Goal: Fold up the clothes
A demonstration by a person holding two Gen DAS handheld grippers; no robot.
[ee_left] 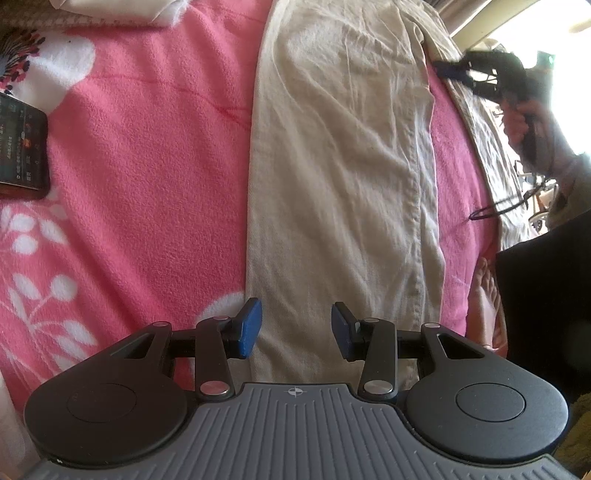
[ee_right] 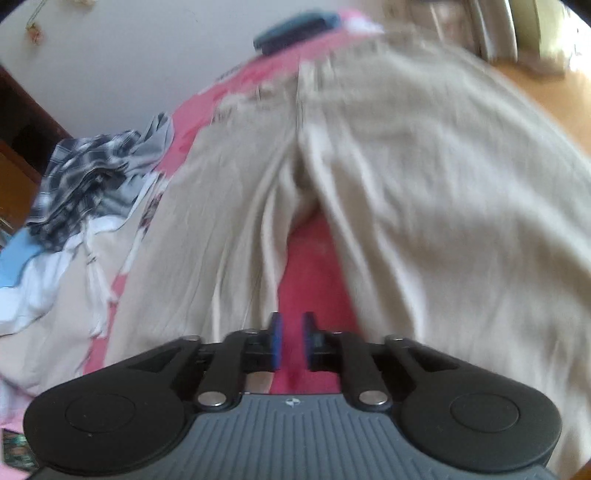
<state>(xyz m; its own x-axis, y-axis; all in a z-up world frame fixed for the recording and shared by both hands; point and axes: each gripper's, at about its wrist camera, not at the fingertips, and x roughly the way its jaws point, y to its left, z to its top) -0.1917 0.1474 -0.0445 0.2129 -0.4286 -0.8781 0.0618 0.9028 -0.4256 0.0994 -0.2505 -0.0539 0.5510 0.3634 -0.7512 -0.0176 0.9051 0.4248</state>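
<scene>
Beige trousers lie spread on a pink blanket. One leg runs straight away from my left gripper, which hovers open over that leg's near end with nothing between its blue pads. My right gripper hangs above the bare strip of blanket between the two legs, facing the crotch of the trousers. Its pads stand a narrow gap apart and hold nothing. The right wrist view is blurred. In the left wrist view the right gripper shows at the far right, held by a hand.
A phone lies on the blanket at the left. A plaid shirt and white and blue cloth are piled left of the trousers. A dark flat object rests beyond the waistband. A bare foot stands beside the bed's right edge.
</scene>
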